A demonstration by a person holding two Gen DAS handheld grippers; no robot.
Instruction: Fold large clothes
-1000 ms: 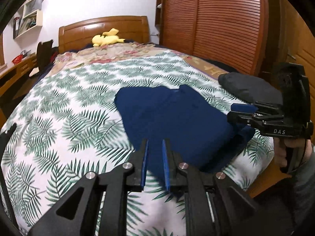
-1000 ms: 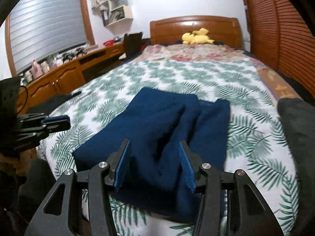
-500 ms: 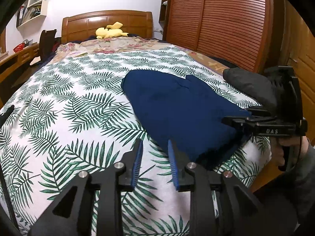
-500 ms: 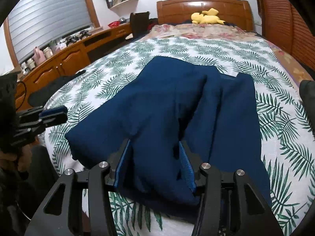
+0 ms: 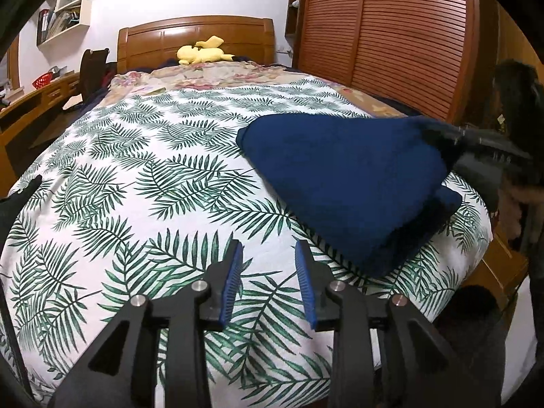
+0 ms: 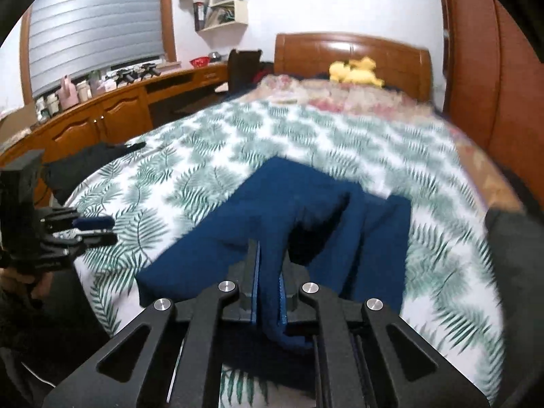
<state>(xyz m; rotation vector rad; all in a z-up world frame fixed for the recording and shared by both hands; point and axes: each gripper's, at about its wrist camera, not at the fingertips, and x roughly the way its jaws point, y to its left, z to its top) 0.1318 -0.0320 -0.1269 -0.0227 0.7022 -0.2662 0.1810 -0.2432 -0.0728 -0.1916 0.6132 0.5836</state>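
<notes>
The right gripper [image 6: 268,292] had just clamped its jaws on the navy garment's [image 6: 306,224] near edge, while the left gripper [image 5: 268,268], part-open after widening, hovered empty over the palm-leaf bedspread [image 5: 142,170]. Beyond stood a wooden headboard [image 5: 197,39], a yellow plush toy [image 5: 204,55] and a slatted wardrobe [image 5: 384,34].

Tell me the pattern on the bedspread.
Green palm fronds on white, on the bedspread; sharpest in the left wrist view.

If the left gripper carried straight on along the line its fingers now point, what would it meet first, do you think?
Most likely the leaf-print bedspread: the left gripper is open, empty and angled down at bare cover. The navy garment lies off to its right, probably outside that line.
</notes>
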